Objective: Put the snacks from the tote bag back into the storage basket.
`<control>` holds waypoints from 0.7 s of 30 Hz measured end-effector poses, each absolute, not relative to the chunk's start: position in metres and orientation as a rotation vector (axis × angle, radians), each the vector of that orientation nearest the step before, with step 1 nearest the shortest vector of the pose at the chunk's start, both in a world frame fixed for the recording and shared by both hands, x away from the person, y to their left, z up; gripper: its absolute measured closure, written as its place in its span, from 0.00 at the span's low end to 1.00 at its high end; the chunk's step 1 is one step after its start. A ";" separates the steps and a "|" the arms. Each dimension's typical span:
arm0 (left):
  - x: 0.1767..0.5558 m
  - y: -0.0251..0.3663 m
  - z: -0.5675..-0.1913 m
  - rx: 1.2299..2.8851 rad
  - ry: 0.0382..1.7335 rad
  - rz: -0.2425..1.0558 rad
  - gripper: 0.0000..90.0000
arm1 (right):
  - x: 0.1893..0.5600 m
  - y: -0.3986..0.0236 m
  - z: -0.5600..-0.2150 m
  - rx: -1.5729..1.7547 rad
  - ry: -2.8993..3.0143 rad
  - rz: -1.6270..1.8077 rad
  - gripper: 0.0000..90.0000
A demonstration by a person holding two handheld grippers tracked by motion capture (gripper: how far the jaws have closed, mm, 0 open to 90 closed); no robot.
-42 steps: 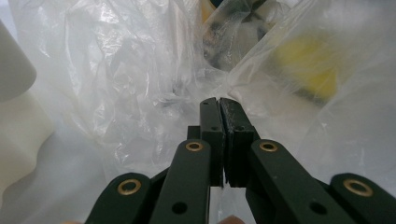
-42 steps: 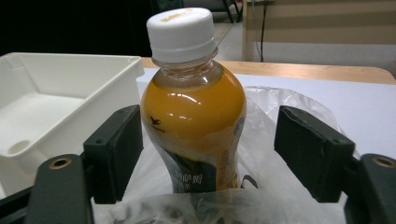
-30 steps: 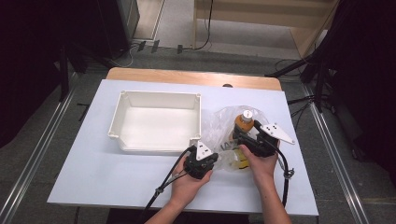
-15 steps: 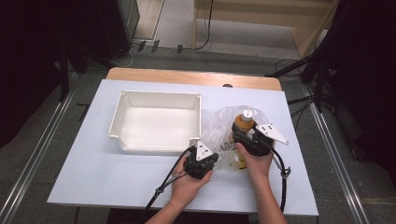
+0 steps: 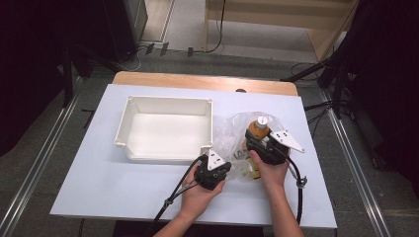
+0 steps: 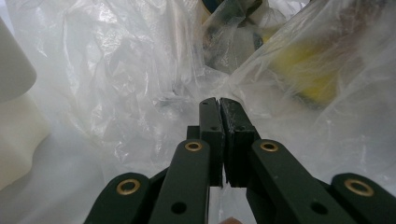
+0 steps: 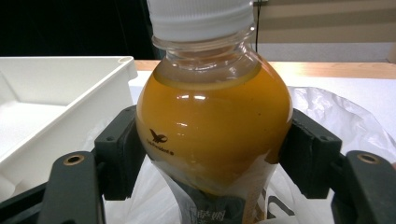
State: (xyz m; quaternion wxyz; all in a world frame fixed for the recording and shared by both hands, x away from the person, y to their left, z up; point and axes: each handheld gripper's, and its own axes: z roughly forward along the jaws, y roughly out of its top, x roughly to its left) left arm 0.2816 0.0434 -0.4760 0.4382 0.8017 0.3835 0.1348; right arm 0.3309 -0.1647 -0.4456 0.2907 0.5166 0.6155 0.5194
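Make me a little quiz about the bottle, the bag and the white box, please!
1. True or false: the orange bottle has its white cap on.
2. What does the left gripper pinch with its shut jaws?
A. the clear plastic bag
B. the white tray
C. a cable
3. Fill in: the right gripper has one jaw on each ____ of the bottle.

Key
1. True. The cap sits on top of the neck.
2. A. A fold of the bag is caught between the closed jaws.
3. Side. The jaws have just been closing and now press on the bottle, which stands upright in the bag beside the tray.
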 end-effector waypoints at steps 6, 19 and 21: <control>0.282 0.043 -0.476 1.993 0.955 0.336 1.00 | 0.328 -0.168 -0.439 1.372 1.616 1.401 0.34; 0.282 0.044 -0.476 1.990 0.953 0.337 0.97 | 0.318 -0.170 -0.406 1.323 1.612 1.451 0.34; 0.279 0.043 -0.475 1.986 0.933 0.367 0.90 | 0.315 -0.168 -0.400 1.318 1.612 1.454 0.34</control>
